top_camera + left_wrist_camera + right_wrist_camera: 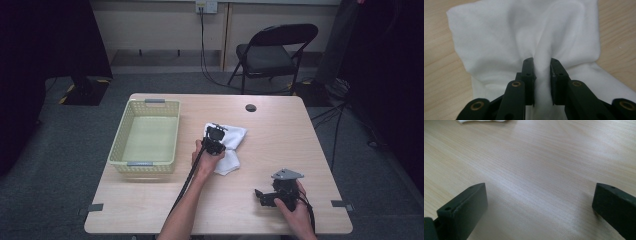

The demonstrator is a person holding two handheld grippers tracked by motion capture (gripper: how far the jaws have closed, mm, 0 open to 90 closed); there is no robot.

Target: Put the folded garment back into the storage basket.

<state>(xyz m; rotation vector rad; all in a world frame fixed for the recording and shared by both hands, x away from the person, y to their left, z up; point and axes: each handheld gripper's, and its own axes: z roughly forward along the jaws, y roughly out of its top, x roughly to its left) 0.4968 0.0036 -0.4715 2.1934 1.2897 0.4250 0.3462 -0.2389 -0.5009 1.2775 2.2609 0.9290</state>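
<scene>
A crumpled white cloth lies near the middle of the wooden table. My left gripper is down on it, shut on a raised fold of the white cloth, which bunches up between its two jaws; the left gripper pinches that ridge. My right gripper rests low near the table's front right, held in a hand. In the right gripper view its jaws stand wide apart over bare wood, the right gripper open with nothing between them. A cloth edge peeks at the top.
A pale yellow plastic basket stands on the left of the table, with nothing visible inside. A dark cable hole sits near the far edge. Beyond the table a black folding chair stands on the grey carpet.
</scene>
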